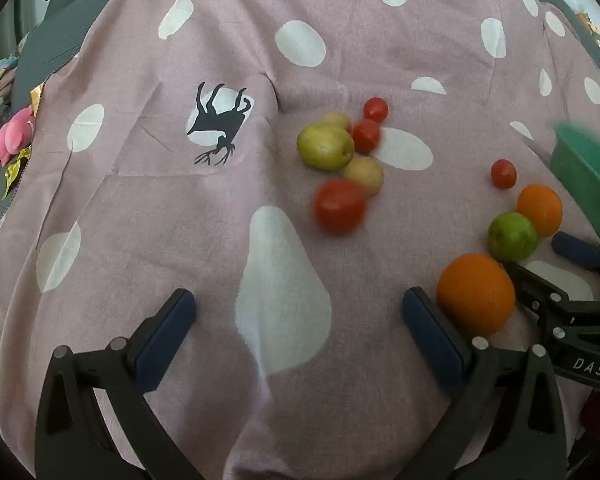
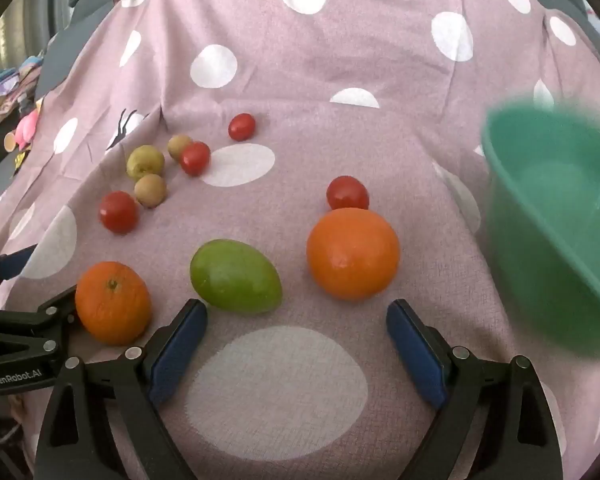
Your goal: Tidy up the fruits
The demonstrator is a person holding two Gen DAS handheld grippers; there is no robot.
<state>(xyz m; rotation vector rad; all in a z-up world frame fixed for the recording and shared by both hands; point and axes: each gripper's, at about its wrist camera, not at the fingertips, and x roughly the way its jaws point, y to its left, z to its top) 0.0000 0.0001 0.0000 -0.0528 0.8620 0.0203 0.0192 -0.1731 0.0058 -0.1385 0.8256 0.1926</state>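
Fruits lie on a pink dotted cloth [image 1: 180, 220]. My left gripper [image 1: 300, 312] is open and empty; an orange [image 1: 476, 294] lies just right of its right finger. A green fruit [image 1: 512, 236], a second orange [image 1: 539, 210] and a small tomato [image 1: 503, 174] lie beyond. A cluster with a yellow-green pear [image 1: 325, 147], tomatoes [image 1: 339, 206] and small brownish fruits [image 1: 365, 175] sits mid-cloth. My right gripper [image 2: 296, 320] is open and empty, just short of the green fruit [image 2: 236, 276] and the big orange [image 2: 353, 253]. A green bowl [image 2: 556, 216] stands at the right, blurred.
The cloth [image 2: 300, 60] has folds and white dots. Dark grey cushions [image 1: 40, 52] edge the cloth at the left. Toys and clutter [image 1: 14, 132] lie beyond the left edge. The left gripper's body [image 2: 16, 320] shows beside the small orange [image 2: 113, 302] in the right wrist view.
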